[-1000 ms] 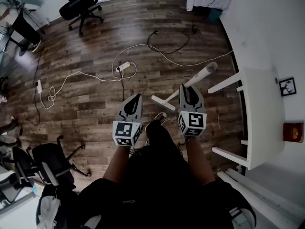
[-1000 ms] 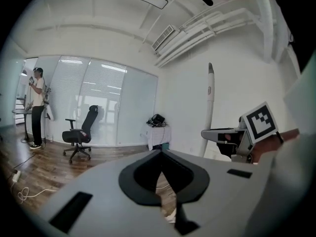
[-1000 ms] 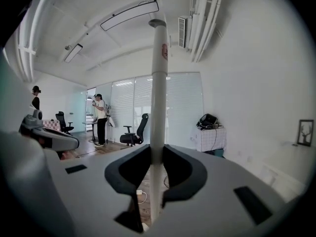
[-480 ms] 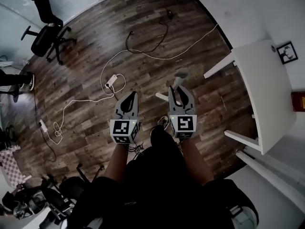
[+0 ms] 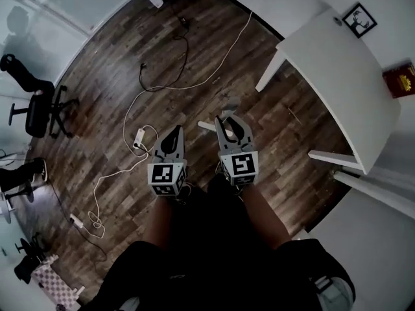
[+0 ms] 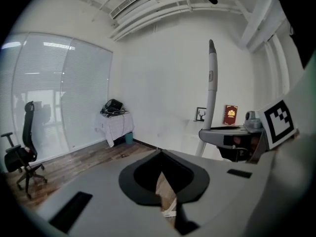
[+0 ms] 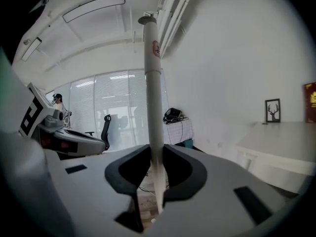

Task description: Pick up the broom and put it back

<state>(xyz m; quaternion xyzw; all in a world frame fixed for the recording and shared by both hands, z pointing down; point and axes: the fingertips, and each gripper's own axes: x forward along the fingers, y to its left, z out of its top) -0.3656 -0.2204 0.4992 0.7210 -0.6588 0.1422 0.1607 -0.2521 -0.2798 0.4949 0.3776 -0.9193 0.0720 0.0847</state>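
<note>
The broom's pale handle (image 7: 152, 107) stands upright between the jaws of my right gripper (image 7: 156, 152), which is shut on it; the handle's top reaches above the gripper. In the head view I look down on the handle nearly end-on (image 5: 228, 113) at the right gripper (image 5: 227, 123), and a white bar of the broom's lower part (image 5: 206, 126) shows just left of it. My left gripper (image 5: 172, 137) is held beside it, a little to the left, shut and holding nothing. From the left gripper view the handle (image 6: 211, 93) rises at the right, above the left gripper's (image 6: 161, 156) meeting tips.
A white table (image 5: 337, 76) stands at the right with a framed picture (image 5: 358, 18) and a red book (image 5: 402, 78). Cables (image 5: 188, 50) and a power strip (image 5: 139, 138) lie on the wood floor. An office chair (image 5: 39, 109) is at the left, a cloth-covered stand (image 6: 116, 125) by the far wall.
The person has turned with both grippers: the table now fills the upper right. The broom handle, earlier leaning right, now stands nearly end-on in the right gripper.
</note>
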